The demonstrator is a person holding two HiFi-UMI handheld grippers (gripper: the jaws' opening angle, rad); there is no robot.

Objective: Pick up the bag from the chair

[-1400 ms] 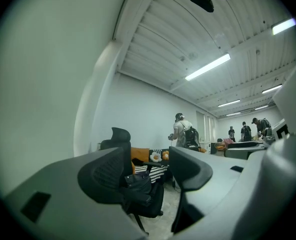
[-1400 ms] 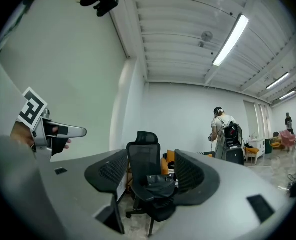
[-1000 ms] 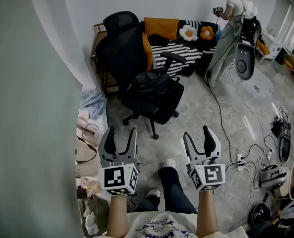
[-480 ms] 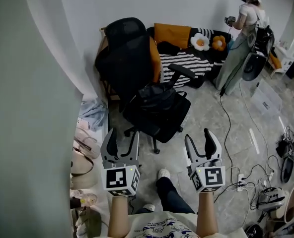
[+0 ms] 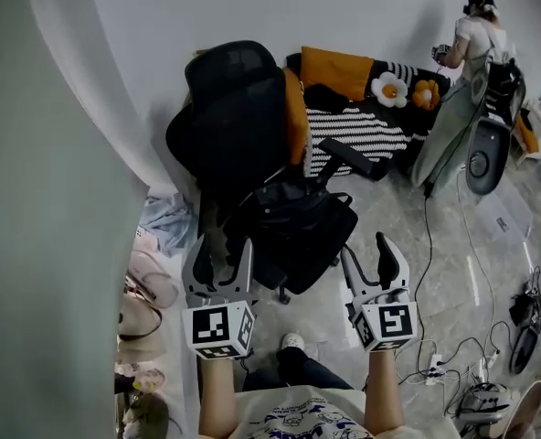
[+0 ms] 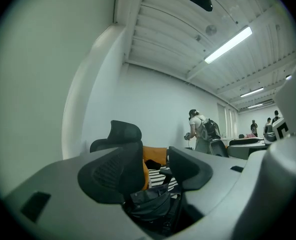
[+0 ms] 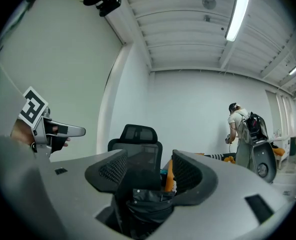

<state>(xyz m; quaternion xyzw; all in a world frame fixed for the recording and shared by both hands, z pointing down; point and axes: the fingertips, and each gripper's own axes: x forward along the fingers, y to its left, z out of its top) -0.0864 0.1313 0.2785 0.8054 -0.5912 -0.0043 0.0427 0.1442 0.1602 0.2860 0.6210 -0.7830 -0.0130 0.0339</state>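
Bag (image 5: 293,219), black and slumped, lies on the seat of the black office chair (image 5: 238,122), just in front of the backrest, with an armrest beside it on the right. Left gripper (image 5: 223,256) is held level, jaws apart, nothing between the pads. In the head view its tips overlap the chair's near left edge, clear of the bag. Right gripper (image 5: 365,262) is also level, jaws apart and empty, just right of the seat. Both gripper views look at the chair through the open jaws, with the bag low in the gap, not touched. Behind the chair is a low sofa (image 5: 357,131) with a striped cover, an orange cushion (image 5: 330,69) and two flower pillows (image 5: 389,88). Person (image 5: 479,44) stands far right by the wall. Cables (image 5: 427,236) trail over the floor on the right. Shoes (image 5: 147,286) are piled by the white pillar (image 5: 60,181) on the left. Wearer's dark trouser leg and white shoe (image 5: 291,341) show between the grippers.
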